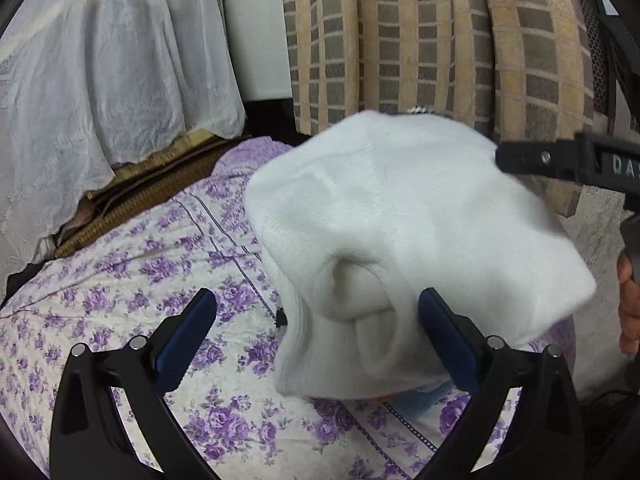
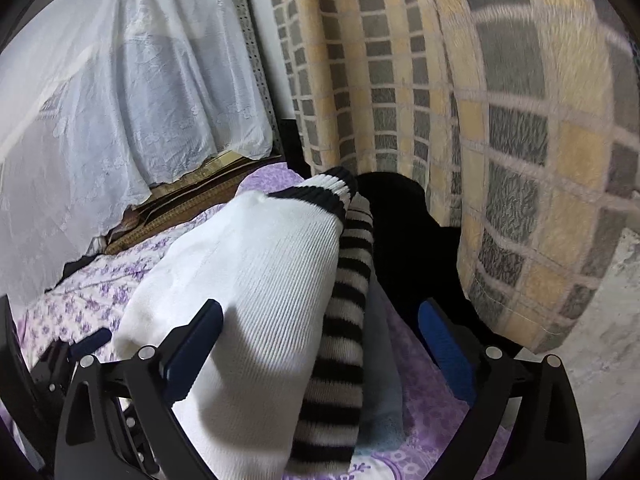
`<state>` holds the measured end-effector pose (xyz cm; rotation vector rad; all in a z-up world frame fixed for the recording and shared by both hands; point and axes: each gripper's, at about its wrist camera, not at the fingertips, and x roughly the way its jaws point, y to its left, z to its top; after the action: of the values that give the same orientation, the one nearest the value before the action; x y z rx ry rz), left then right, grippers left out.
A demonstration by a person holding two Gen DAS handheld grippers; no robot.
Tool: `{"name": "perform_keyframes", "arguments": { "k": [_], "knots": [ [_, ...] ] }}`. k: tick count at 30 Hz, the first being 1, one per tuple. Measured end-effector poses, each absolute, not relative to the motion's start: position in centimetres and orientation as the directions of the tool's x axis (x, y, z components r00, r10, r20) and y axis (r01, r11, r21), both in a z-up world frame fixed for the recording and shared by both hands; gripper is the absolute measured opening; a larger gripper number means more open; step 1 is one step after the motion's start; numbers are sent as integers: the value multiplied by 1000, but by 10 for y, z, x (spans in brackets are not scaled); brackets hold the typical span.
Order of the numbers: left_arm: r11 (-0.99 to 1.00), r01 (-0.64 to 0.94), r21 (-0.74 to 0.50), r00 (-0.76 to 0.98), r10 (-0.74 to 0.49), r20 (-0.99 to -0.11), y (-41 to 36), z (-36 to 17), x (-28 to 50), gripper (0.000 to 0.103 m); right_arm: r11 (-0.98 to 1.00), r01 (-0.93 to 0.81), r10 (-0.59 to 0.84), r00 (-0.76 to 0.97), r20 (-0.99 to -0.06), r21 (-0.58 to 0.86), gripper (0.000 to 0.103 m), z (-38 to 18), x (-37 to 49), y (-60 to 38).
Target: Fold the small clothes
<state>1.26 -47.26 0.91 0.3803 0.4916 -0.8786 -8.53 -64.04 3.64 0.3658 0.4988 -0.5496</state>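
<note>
White knit garment lies bunched on the floral bedsheet, over a striped piece. Soft, light, floppy; pinch the ribbed hem. Left gripper and right gripper both wide open, holding nothing.

Soft, even indoor light, fisheye views
Edges bow and darken; the white cloth is motion-blurred, casting faint shadows.

Only the white letters "DA" can be read, cut off at the frame edge, on the right hand-held gripper.
</note>
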Motion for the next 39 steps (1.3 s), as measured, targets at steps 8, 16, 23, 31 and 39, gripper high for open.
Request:
{"name": "perform_keyframes", "arguments": {
  "k": [8, 16, 23, 31, 39],
  "knots": [
    [578, 809, 105, 538, -658, -526, -449, 22, -10, 98, 798, 576, -410, 735, -540, 178, 99, 39, -111, -607],
    [579, 801, 151, 569, -661, -489, -422, 32, -46, 98, 806, 566, -401, 739, -541, 174, 99, 41, -146, -558],
    [588, 797, 136, 578, -680, -451, -393, 51, -75, 98, 826, 548, -420, 757, -500, 135, 99, 62, -182, -508],
    [595, 795, 117, 583, -696, -420, -366, 82, -101, 98, 862, 496, -405, 795, -452, 101, 99, 96, -209, -466],
    [602, 793, 93, 584, -708, -397, -345, 106, -119, 98, 885, 459, -400, 833, -384, 75, 99, 113, -234, -435]
  ]
}}
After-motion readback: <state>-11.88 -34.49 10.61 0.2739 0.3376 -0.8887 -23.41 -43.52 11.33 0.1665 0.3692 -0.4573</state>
